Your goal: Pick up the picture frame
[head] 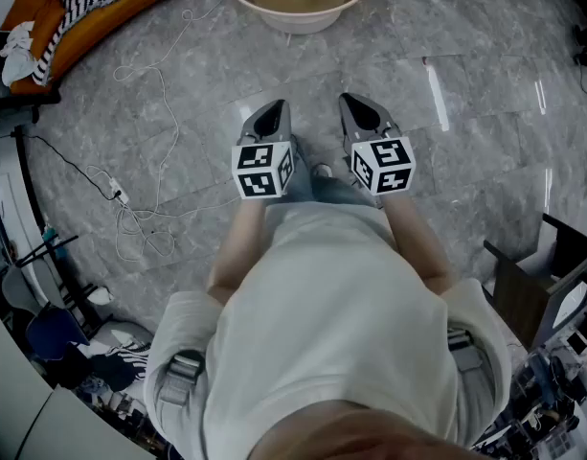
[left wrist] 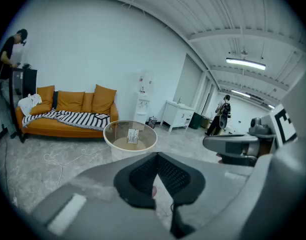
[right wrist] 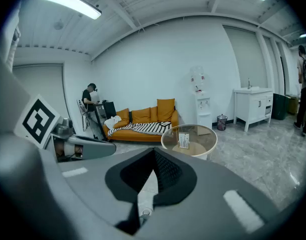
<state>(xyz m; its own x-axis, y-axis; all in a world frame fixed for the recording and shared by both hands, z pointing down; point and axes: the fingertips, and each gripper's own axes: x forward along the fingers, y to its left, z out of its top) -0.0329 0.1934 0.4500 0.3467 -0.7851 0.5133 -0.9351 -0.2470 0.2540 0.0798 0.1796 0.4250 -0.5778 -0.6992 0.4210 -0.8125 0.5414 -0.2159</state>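
The picture frame (right wrist: 183, 140) is standing upright near the middle of a round glass worktop (right wrist: 214, 144), well in from its rim. It is looking small, thin and pale, so I am judging it light and stiff, probably smooth-faced and easy to tip or slide on the glass. The safest hold is likely across its two side edges or over the top edge, with a gentle squeeze, since any glazing could crack and the worktop under it is glass too.

Both tools are hanging well short of the worktop's near edge. The left tool (left wrist: 156, 154) is showing its jaws pressed together with nothing between them, and the right tool (right wrist: 153, 151) is doing the same.

The two gripper views are showing the frame from the side, upright, with its face toward the tools. The head view is catching it only from above as a small patch at the top border. That view, though, is showing the two tools side by side and the bare floor, with loose cables (head: 145, 209) lying off to the left. An orange sofa (left wrist: 68, 111) is sitting behind the worktop.
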